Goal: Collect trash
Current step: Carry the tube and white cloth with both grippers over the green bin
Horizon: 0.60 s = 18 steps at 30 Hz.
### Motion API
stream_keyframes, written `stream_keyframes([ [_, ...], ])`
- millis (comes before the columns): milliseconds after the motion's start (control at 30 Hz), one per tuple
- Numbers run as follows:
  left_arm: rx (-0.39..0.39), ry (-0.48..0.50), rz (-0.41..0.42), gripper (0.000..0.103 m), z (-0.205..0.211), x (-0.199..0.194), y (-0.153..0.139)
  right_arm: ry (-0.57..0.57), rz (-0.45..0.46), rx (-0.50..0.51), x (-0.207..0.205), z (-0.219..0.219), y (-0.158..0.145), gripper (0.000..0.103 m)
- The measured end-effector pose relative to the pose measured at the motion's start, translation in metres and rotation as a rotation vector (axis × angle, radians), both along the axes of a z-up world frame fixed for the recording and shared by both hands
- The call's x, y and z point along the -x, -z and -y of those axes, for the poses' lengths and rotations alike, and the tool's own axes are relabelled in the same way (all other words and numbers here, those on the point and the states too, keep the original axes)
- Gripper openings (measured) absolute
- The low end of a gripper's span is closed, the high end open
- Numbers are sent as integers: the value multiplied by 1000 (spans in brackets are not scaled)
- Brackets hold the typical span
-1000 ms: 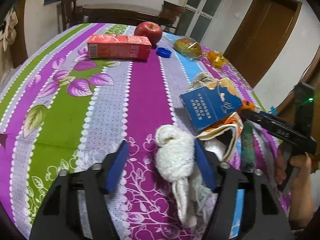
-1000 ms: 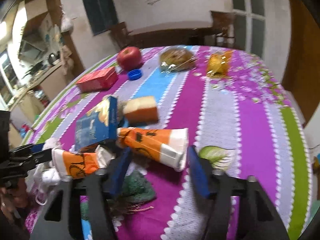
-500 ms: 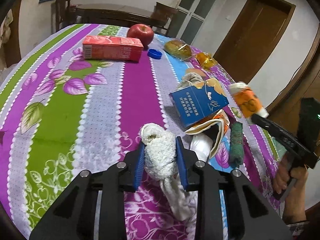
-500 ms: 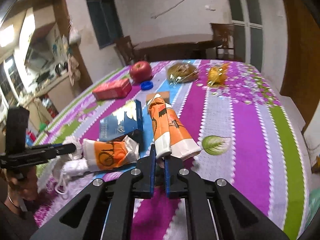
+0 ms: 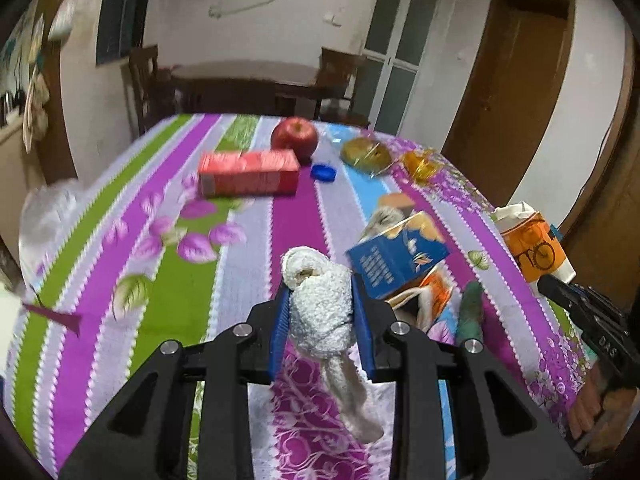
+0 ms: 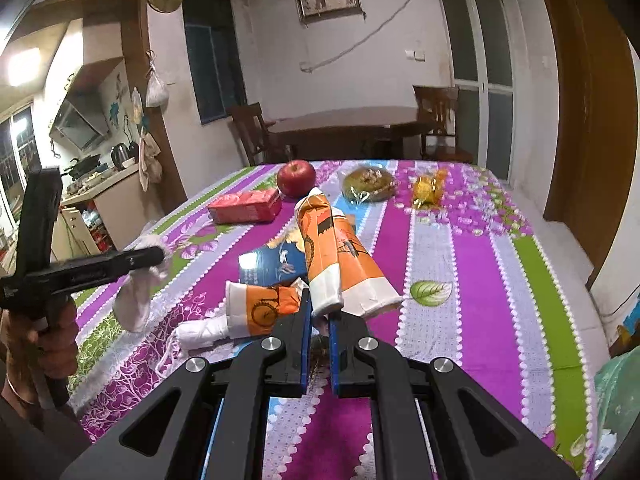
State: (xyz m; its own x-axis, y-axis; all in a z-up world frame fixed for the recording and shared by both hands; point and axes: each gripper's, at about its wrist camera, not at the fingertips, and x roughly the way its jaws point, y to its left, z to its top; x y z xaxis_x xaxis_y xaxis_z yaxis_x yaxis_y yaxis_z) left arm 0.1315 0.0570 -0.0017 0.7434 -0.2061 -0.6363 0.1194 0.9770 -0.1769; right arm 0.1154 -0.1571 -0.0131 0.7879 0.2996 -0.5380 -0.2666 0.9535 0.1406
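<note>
My left gripper (image 5: pixel 322 300) is shut on a white crumpled cloth (image 5: pixel 320 308) and holds it above the table, its tail hanging down. The cloth also shows in the right wrist view (image 6: pixel 138 296). My right gripper (image 6: pixel 320 312) is shut on the rim of a crushed orange paper cup (image 6: pixel 340 260) and holds it lifted; the cup also shows in the left wrist view (image 5: pixel 534 242). A second orange cup (image 6: pixel 260 308), a blue carton (image 5: pixel 396 260) and a white wad (image 6: pixel 200 332) lie on the table.
The striped tablecloth (image 5: pixel 180 280) also carries a red carton (image 5: pixel 248 178), an apple (image 5: pixel 294 138), a blue bottle cap (image 5: pixel 323 172), a wrapped bun (image 5: pixel 366 154), a yellow wrapper (image 5: pixel 422 164) and a green scrubber (image 5: pixel 470 312). A greenish bag (image 6: pixel 618 396) sits at the right.
My left gripper closed on the white cloth and lifted it. My right gripper closed on the orange cup and raised it off the table.
</note>
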Motion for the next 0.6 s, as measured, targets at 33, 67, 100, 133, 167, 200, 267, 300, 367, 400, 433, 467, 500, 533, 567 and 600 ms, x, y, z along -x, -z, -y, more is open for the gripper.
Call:
stream_keyframes([
  [33,-6,6,11,28,5,-1,-6,6,10,12,2,-1,-3,8],
  [67,-10,11,20,28,9,-2,-10,9,16,16,5,0,-7,8],
  [100,-19,18,34,28,15,-3,-17,10,18,14,7,2,-9,8],
  [133,-29,22,46,28,19,-2,-21,17,24,13,10,5,-12,8],
  [167,-44,26,61,28,25,-2,-25,29,34,15,14,9,-17,8],
  [200,-55,30,72,28,31,-2,-28,37,40,16,16,11,-20,8],
  [267,-79,47,98,28,45,-1,-37,64,55,19,24,21,-28,8],
  [300,-88,61,110,28,54,-2,-42,74,57,21,23,24,-31,8],
  [367,-97,82,125,28,67,-3,-47,100,66,26,28,33,-38,8],
  [400,-102,93,132,28,73,-4,-50,117,71,30,32,39,-42,8],
  [433,-108,109,142,28,83,-4,-53,129,74,34,35,44,-45,8],
  [467,-111,120,148,28,90,-4,-55,144,79,38,37,50,-48,8],
  [500,-118,136,156,28,100,-5,-58,161,86,41,41,56,-53,8],
  [533,-123,146,161,28,107,-5,-60,172,90,45,44,63,-56,8],
  [567,-128,157,167,28,115,-6,-61,191,97,50,49,71,-61,8],
  [600,-131,172,173,28,126,-7,-64,205,100,52,50,78,-64,8],
])
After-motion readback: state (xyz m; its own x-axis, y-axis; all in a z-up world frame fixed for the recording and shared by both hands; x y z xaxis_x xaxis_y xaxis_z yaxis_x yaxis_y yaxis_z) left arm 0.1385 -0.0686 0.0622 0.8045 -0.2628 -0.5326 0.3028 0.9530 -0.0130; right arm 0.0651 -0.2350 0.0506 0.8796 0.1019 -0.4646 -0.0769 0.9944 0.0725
